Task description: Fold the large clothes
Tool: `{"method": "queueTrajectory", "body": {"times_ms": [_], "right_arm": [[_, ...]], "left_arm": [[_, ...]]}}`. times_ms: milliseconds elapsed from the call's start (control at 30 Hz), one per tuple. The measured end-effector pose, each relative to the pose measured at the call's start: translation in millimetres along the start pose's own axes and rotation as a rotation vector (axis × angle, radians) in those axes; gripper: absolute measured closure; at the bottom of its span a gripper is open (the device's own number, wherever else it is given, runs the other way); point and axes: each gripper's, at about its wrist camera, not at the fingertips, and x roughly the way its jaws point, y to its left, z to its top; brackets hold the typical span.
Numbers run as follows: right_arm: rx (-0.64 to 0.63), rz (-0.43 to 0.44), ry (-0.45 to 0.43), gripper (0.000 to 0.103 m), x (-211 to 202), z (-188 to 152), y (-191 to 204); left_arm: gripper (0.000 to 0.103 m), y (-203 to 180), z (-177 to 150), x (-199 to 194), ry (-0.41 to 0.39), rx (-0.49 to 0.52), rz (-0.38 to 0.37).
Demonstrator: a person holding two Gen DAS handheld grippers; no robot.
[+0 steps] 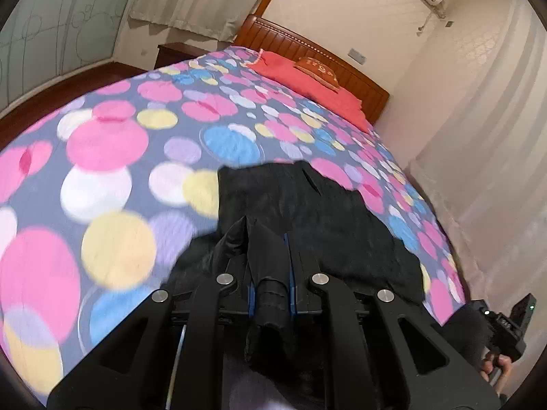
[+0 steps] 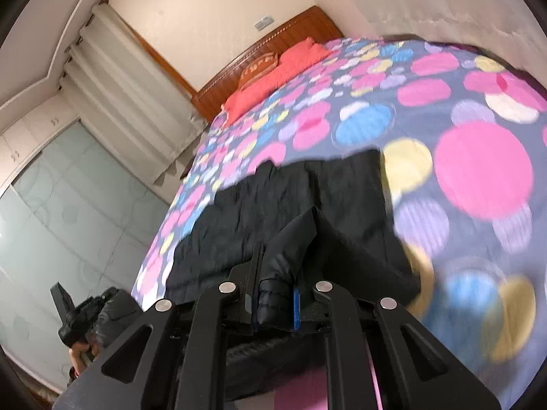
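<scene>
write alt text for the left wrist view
The left gripper is shut on a bunched edge of a black garment that lies on a bed with a dotted cover. Red pillows and a wooden headboard are at the far end.

Two close wrist views, both toward the bed (image 1: 136,130) headboard (image 1: 307,51).

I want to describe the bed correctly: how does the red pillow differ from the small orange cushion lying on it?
The red pillow is larger and plain, stretching along the wooden headboard; the orange cushion is much smaller and carries a pale pattern or lettering, too blurred to read. The pillow lies directly on the dotted bedspread; the cushion rests on top of the pillow. Both are warm-coloured and sit at the head of the bed.
</scene>
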Motion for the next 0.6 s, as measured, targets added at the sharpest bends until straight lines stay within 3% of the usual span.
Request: {"method": "queueTrajectory", "body": {"times_ms": [333,600], "right_arm": [[0.057,-0.083,-0.010,0.090,113.4,99.5,-16.9],[0.057,-0.200,0.074,0.090,210.7,126.5,-46.7]], "left_arm": [[0.091,0.7,87.8,128.2,0.018,-0.018,0.110],[0.091,10.7,106.0,233.4,0.089,-0.007,0.205]]}}
